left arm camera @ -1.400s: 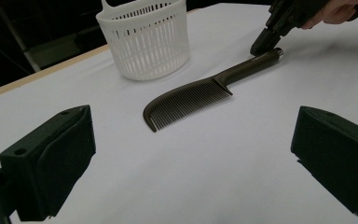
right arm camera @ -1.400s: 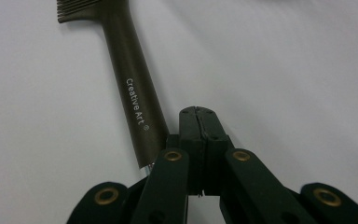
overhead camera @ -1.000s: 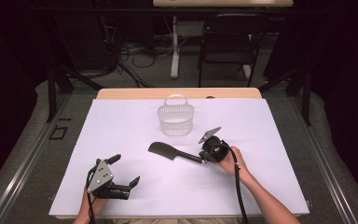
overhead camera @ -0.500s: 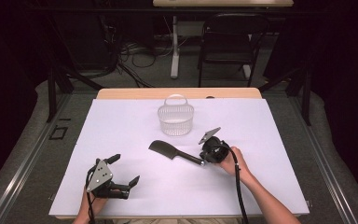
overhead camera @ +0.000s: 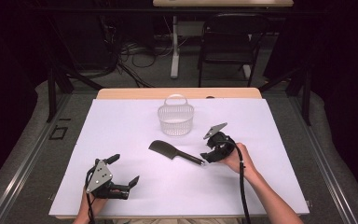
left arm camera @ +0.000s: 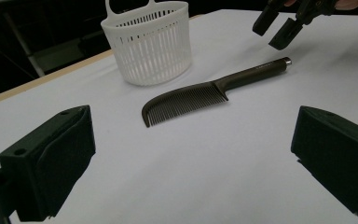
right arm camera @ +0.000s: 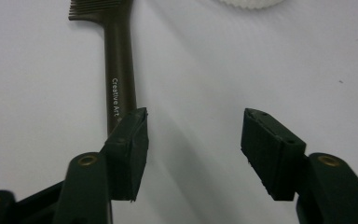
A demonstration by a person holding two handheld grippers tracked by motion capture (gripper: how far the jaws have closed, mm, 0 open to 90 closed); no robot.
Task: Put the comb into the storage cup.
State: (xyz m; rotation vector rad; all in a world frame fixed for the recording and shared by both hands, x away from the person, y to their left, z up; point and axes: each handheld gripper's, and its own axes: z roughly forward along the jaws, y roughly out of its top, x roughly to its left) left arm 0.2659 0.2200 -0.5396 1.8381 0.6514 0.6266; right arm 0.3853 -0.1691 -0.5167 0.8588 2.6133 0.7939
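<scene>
Your right gripper point(overhead camera: 207, 156) has just been opening; jaws spread, nothing between, over the handle tip of the dark plastic comb point(overhead camera: 175, 153), which lies mid-table w/ the white slotted basket point(overhead camera: 175, 118) behind it. Your left gripper point(overhead camera: 124, 171), near the front-left corner, is spread wide, empty.

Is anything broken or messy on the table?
Nothing stands out. The dark comb lies flat and whole on the white table cover, and the white basket stands upright behind it. No spills or damage show.
</scene>
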